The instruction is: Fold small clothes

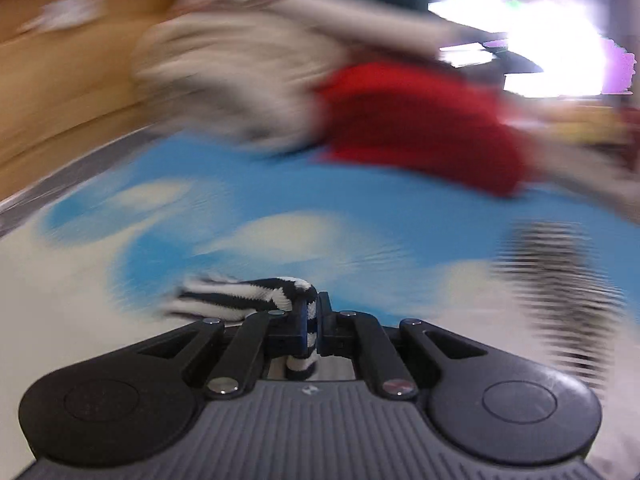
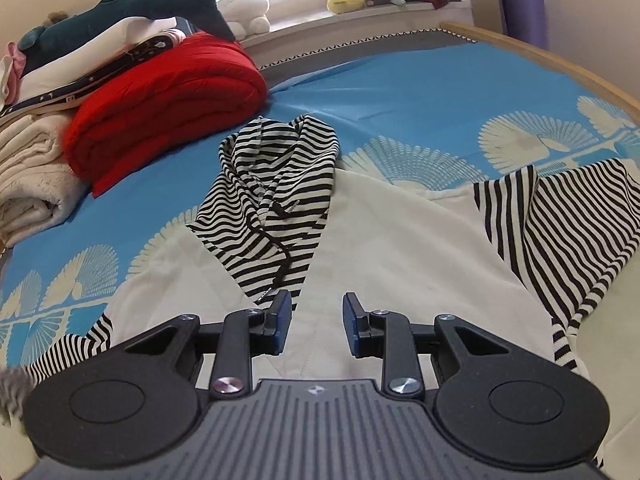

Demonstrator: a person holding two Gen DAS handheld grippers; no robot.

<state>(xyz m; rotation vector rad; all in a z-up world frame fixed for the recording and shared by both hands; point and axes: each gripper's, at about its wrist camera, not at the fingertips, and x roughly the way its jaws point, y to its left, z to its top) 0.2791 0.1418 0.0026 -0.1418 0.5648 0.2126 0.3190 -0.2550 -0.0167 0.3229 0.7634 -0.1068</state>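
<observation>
Left wrist view, heavily blurred: the left gripper (image 1: 310, 322) has its jaws closed on a bunched fold of the striped hooded garment (image 1: 256, 294), above the blue patterned bed cover (image 1: 360, 208); a red folded blanket (image 1: 420, 124) lies beyond. Right wrist view: the right gripper (image 2: 316, 324), jaws open and holding nothing, hangs over the garment's cream body, which is spread on the bed, its striped hood (image 2: 272, 200) ahead and one striped sleeve (image 2: 560, 232) at right.

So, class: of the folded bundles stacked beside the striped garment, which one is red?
The red blanket, rolled nearest the striped hood. The folded cream blanket beside it and the white bedding under the shark plush are pale.
</observation>
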